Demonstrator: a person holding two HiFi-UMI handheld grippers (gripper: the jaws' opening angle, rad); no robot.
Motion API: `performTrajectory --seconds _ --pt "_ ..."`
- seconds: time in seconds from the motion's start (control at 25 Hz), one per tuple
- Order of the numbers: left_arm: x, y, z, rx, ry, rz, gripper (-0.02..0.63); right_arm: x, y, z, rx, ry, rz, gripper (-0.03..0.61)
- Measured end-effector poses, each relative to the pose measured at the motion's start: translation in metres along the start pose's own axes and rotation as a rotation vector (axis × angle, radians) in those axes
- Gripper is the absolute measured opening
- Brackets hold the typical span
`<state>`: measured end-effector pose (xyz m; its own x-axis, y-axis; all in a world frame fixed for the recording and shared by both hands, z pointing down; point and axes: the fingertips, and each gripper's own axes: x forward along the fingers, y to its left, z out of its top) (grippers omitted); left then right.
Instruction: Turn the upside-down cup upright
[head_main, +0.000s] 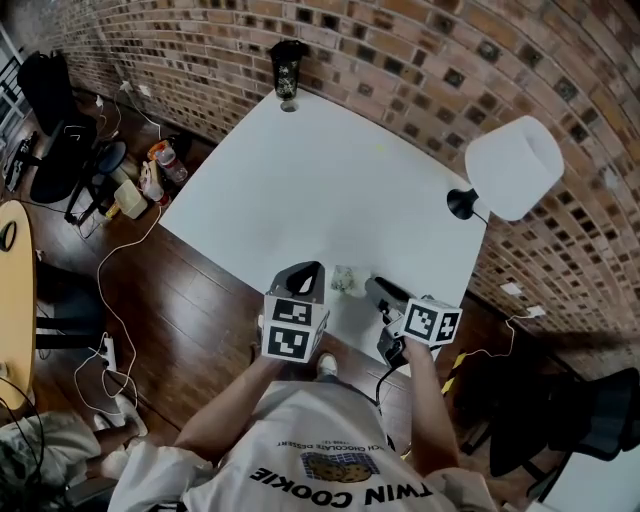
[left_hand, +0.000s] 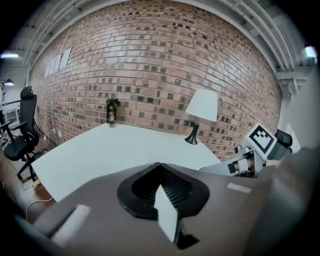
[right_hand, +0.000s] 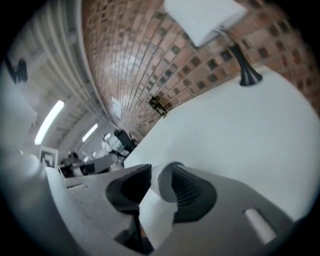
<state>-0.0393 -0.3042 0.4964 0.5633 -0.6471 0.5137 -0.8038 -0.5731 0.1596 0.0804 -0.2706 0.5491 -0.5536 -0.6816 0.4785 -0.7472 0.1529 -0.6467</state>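
A small pale cup (head_main: 345, 280) stands on the white table (head_main: 330, 180) near its front edge, between my two grippers. It is too small in the head view to tell which way up it is. My right gripper (head_main: 372, 287) has its tips right beside the cup. In the right gripper view a curved white cup wall (right_hand: 164, 187) sits between the parted jaws of the right gripper (right_hand: 159, 182), and the pads do not clamp it. My left gripper (head_main: 308, 272) hovers just left of the cup. Its jaws (left_hand: 160, 172) are together and hold nothing from the table.
A white-shaded lamp (head_main: 512, 168) stands at the table's right edge. At the far edge, against the brick wall, is a dark tumbler (head_main: 288, 70). Bottles and cables (head_main: 150, 175) lie on the wooden floor at the left, beside office chairs.
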Motion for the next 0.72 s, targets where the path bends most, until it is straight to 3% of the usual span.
performTrajectory --seconds 0.16,0.32,0.44,0.56,0.72 --pt "-0.002 0.003 0.000 -0.008 -0.004 0.006 0.002 0.009 0.025 -0.005 -0.533 0.208 -0.120 0.143" --pt "-0.004 0.007 -0.001 -0.016 -0.007 0.014 0.002 0.026 0.046 -0.019 -1.021 0.417 -0.169 0.173" --pt "-0.006 0.012 -0.002 -0.024 -0.010 0.026 0.002 0.040 0.056 -0.031 -1.142 0.531 -0.134 0.215" --pt "-0.010 0.017 -0.004 -0.036 -0.014 0.036 0.002 0.051 0.057 -0.043 -1.188 0.639 -0.124 0.265" --pt "-0.014 0.023 -0.007 -0.053 -0.016 0.049 0.002 0.064 0.057 -0.054 -1.203 0.765 -0.115 0.281"
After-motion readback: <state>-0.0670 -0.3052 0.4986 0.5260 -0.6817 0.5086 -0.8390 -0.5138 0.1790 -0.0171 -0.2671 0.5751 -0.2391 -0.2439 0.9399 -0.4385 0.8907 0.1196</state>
